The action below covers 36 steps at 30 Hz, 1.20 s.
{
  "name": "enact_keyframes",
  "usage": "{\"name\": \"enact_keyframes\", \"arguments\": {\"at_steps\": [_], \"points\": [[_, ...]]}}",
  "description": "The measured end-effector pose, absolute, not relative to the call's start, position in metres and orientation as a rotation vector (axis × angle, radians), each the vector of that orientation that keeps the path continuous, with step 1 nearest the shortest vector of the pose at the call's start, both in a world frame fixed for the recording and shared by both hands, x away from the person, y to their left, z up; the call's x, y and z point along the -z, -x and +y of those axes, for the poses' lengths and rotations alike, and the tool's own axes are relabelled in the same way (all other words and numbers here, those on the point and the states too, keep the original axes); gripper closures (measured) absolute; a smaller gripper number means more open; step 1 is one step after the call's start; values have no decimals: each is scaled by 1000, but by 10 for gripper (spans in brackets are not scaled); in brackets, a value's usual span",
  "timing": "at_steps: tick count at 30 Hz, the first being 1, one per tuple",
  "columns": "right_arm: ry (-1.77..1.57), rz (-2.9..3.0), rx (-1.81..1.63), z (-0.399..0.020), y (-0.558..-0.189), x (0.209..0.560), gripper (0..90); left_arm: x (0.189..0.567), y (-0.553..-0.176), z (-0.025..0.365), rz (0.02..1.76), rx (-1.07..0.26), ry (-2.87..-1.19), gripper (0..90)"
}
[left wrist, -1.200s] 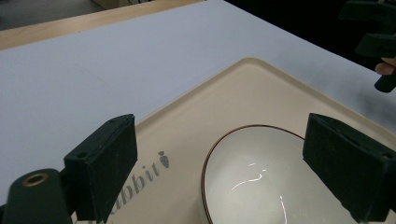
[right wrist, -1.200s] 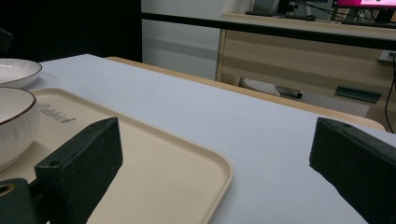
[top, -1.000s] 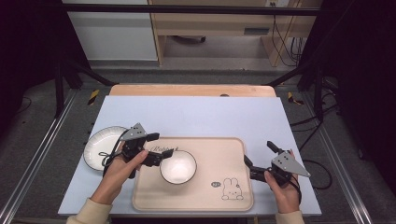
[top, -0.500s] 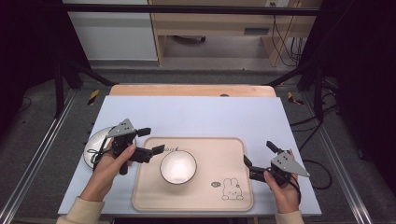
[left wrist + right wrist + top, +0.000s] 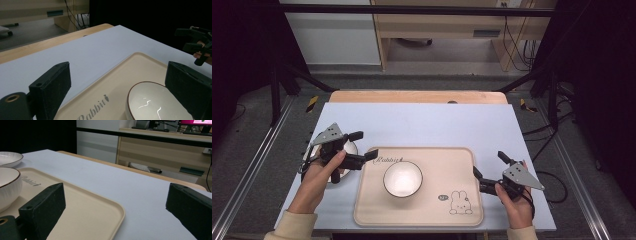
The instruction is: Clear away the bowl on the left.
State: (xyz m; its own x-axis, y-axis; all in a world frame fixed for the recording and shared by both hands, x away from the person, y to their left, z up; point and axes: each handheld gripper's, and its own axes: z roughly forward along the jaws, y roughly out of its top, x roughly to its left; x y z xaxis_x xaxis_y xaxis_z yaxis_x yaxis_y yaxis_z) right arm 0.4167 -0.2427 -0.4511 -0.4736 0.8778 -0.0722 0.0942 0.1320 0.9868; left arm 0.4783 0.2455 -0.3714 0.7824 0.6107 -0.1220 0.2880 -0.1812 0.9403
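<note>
Overhead, left tool (image 5: 360, 146) hides plate (image 5: 349, 148).

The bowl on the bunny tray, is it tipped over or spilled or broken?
No. The bowl sits upright and empty on the tray, with no crack or spill visible. Both grippers, left and right, are open and apart from it.

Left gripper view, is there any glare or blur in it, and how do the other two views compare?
Left gripper view: bright streaks of glare inside the bowl, near jaws soft. Right gripper view: near jaws blurred, the tray evenly lit. High view: table well lit, surroundings dark.
</note>
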Motion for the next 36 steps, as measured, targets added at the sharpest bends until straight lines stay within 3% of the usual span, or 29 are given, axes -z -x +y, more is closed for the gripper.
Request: {"name": "enact_keyframes", "arguments": {"at_steps": [15,36], "points": [[-946,1707,-1410,-241,-417,451,28,370,-480,281,693,-457,-1743,66],[-942,1708,-1406,-241,-417,451,29,382,-484,315,754,-511,-1707,66]]}}
